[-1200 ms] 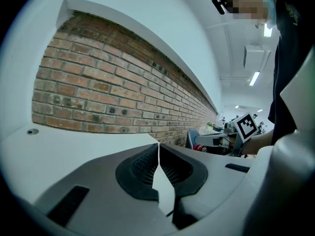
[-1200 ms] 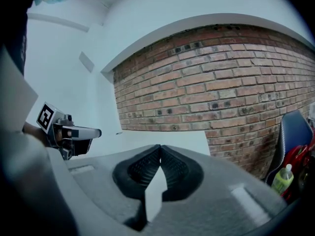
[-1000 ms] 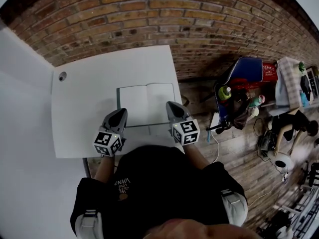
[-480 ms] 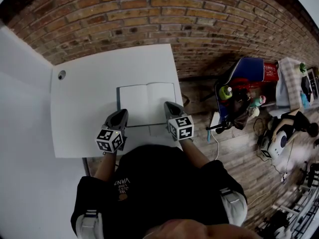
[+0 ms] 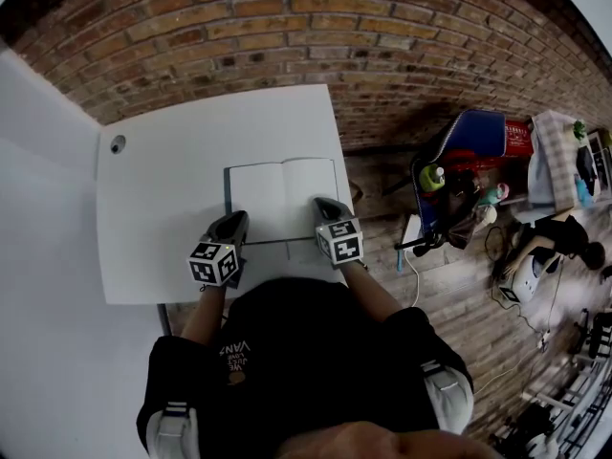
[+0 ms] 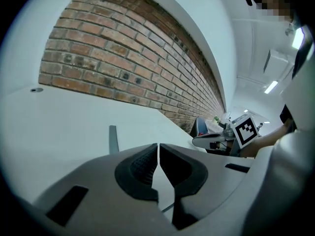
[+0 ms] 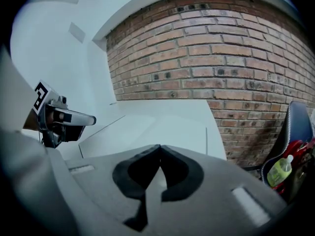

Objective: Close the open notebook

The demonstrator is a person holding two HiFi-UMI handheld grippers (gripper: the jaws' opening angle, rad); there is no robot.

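We judged the open notebook [image 5: 282, 197] light, its pages floppy, and best lifted by the cover edge at nine o'clock. The left gripper [image 5: 234, 220] and right gripper [image 5: 325, 205] were closed and empty.

This is looking like a loft-style studio or workroom, not a home. A rough red brick wall [image 5: 287, 27] is running along behind a plain white square desk [image 5: 163, 208], which is showing a round cable hole [image 5: 119, 145] in its corner and carrying an open white-paged notebook [image 5: 282, 199]. Worn wooden floorboards [image 5: 459, 295] are stretching out to the right, where a blue-backed chair [image 5: 483, 132] is standing heaped with bags and a pale green plastic bottle [image 5: 432, 177]. A white cable [image 5: 418, 266] is trailing across the boards among scattered gear. Long white strip lights [image 6: 271, 87] are glowing on the ceiling.
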